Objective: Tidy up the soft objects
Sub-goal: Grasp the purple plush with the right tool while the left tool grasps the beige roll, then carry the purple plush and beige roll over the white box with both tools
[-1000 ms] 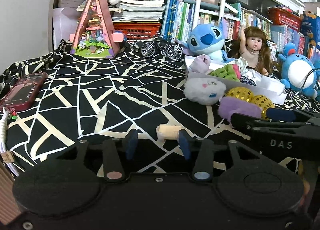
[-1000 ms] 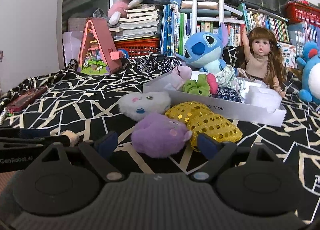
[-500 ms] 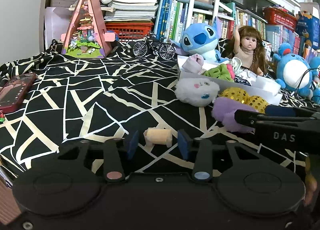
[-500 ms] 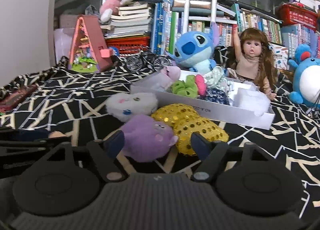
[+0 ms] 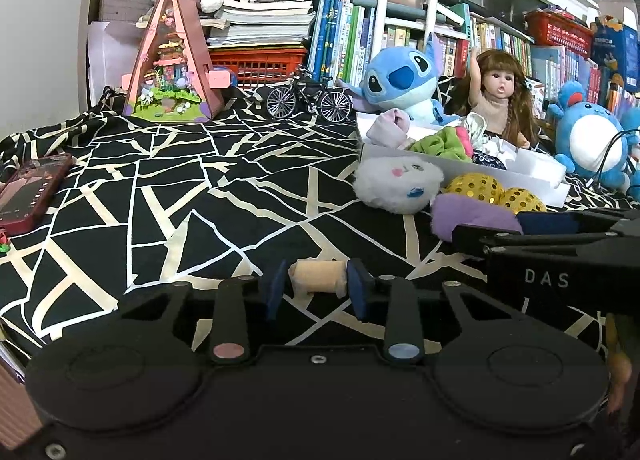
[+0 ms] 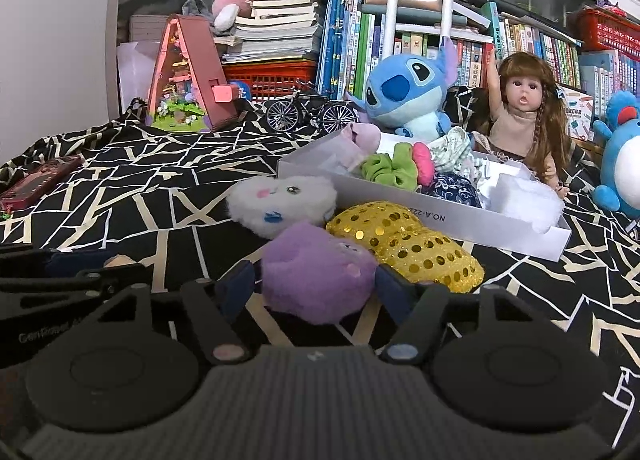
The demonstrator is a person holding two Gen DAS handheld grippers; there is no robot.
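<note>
Your left gripper [image 5: 316, 287] brackets the beige roll [image 5: 317, 280] at lower centre, pads at each end, ready to pinch; its long axis runs left-right. Your right gripper [image 6: 316, 286] presses the purple plush [image 6: 318, 270], positioned for transfer to the white box [image 6: 460, 216], centre-right.

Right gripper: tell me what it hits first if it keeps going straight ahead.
The right gripper already has the purple plush between its fingers; going on, it would likely push that into the gold sequin pouch just behind, though depth is uncertain.
</note>
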